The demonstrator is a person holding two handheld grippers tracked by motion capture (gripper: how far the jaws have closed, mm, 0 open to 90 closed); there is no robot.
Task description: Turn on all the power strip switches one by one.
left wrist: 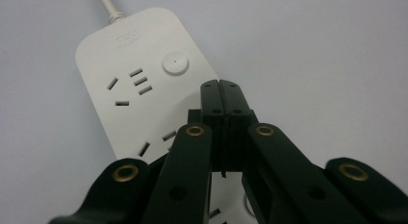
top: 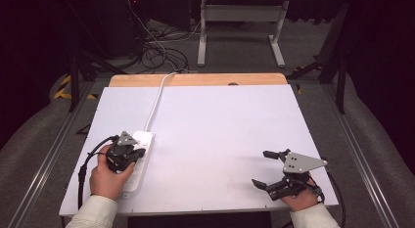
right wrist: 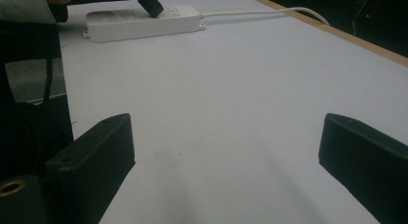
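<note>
White power strip (top: 139, 159) on the near left of the table (top: 220, 135), cord (top: 155, 103) running to the far edge, left gripper (left wrist: 222, 87) over it, jaws pressed together just beside the round button (left wrist: 175, 63), right gripper (top: 266, 168) near right, jaws spread wide, nothing between.

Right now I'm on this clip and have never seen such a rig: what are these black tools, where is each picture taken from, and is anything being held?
There is no robot here: a person holds a hand-operated two-jaw gripper in each hand. The high view looks down on the white table from above the person's side. The other two pictures come from cameras riding on the grippers, looking along their black jaws.

On the table lies a white power strip with its cable running off the far edge. The left gripper is shut with nothing between its jaws, its tips over the strip near the round button; whether they touch is unclear. The right gripper is open and holds nothing.
</note>
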